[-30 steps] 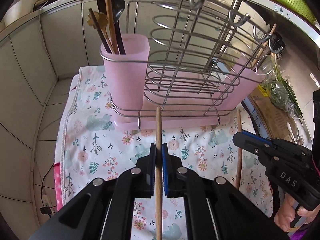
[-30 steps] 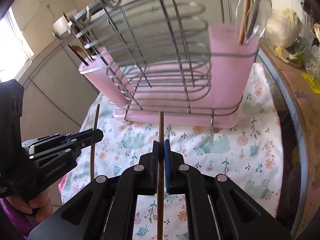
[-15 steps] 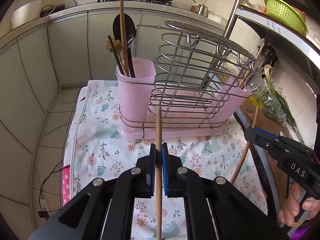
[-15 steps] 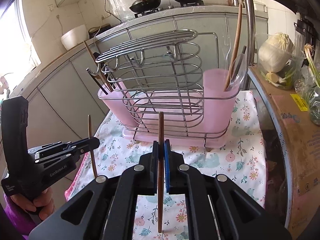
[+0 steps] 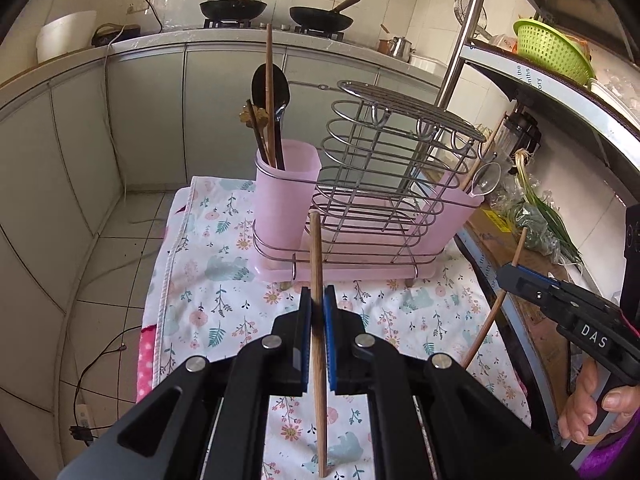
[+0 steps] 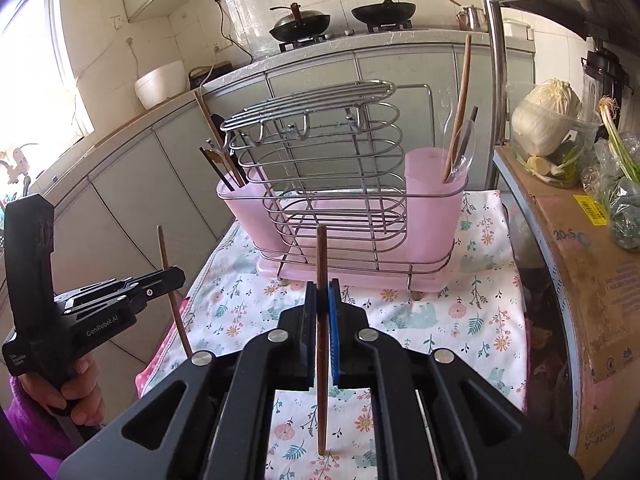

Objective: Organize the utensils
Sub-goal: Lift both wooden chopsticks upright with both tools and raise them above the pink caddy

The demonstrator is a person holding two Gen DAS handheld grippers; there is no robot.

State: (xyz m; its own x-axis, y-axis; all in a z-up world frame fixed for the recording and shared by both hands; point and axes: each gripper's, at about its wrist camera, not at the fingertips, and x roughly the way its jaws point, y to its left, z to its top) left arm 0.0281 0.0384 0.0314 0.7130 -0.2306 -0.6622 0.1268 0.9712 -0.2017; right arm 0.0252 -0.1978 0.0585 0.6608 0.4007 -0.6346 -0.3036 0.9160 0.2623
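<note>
We had the left gripper (image 5: 317, 312) clamped on a wooden chopstick (image 5: 318, 320), which stood nearly upright between the blue pads, its top level with the lower wires of the rack. Our right gripper (image 6: 323, 304) was likewise closed on a second chopstick (image 6: 321, 340), held upright in the same way. Each gripper appeared in the other's view, raised above the near edge of the cloth with its stick pinched at the tip.

Beyond both grippers stood the wire utensil rack (image 5: 392, 184) on its pink tray, resting on a floral cloth (image 5: 224, 300). The pink cup on our left (image 5: 286, 196) held a dark spoon (image 5: 269, 88), a tall wooden stick and what seemed to be more chopsticks, though we could not count them. The pink cup on our right (image 6: 434, 204) held a clear spoon (image 6: 462, 152) and a long wooden handle. Behind, two woks (image 6: 300, 22) sat on the stove.
</note>
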